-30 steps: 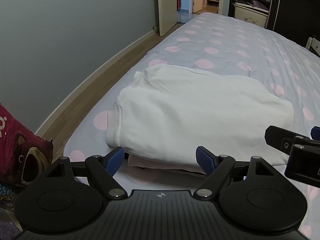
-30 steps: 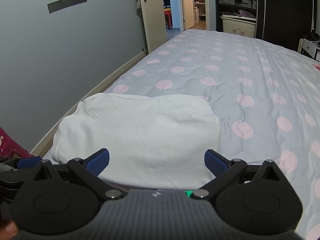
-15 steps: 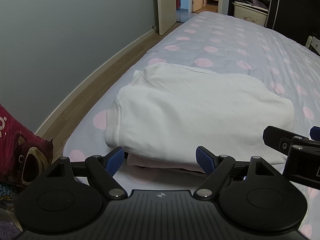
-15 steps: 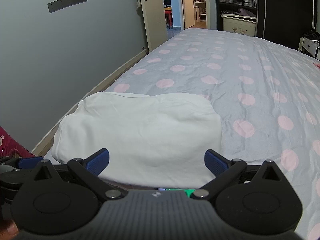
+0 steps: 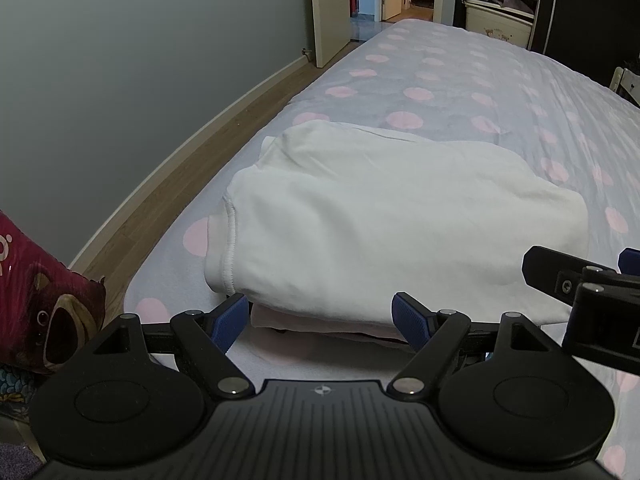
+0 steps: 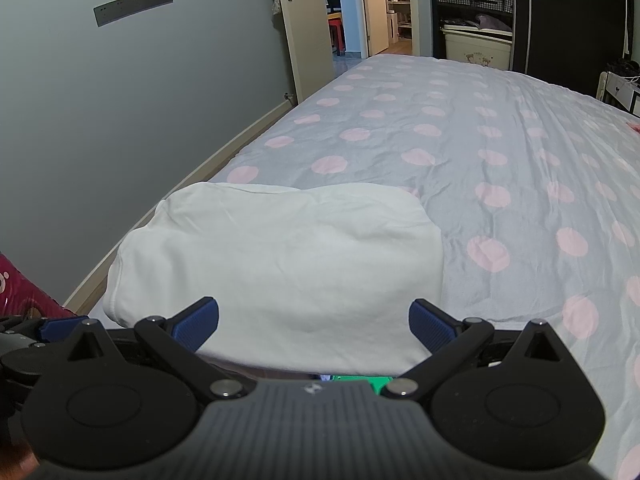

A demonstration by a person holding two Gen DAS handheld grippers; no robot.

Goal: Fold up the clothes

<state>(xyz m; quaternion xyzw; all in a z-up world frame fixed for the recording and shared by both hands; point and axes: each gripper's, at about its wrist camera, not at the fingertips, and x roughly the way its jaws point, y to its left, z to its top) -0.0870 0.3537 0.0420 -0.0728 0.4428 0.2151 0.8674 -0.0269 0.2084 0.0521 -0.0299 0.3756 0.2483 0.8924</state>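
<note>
Dotted bed (image 5: 460,92): one folded white garment (image 5: 380,220); left tool (image 5: 320,318), right tool (image 6: 314,320) both spread, empty.

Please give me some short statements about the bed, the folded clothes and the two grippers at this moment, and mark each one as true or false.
1. The white garment lies folded on the bed. True.
2. The left gripper is shut on the white garment. False: its jaws stand wide apart and hold nothing.
3. The right gripper is open. True.
4. The bed cover is plain blue with no pattern. False: it is grey with pink dots.
5. A pale pink garment lies under the white one. True: its edge shows below the near side in the left wrist view.
6. The door at the far end is closed. False: it stands open.
</note>
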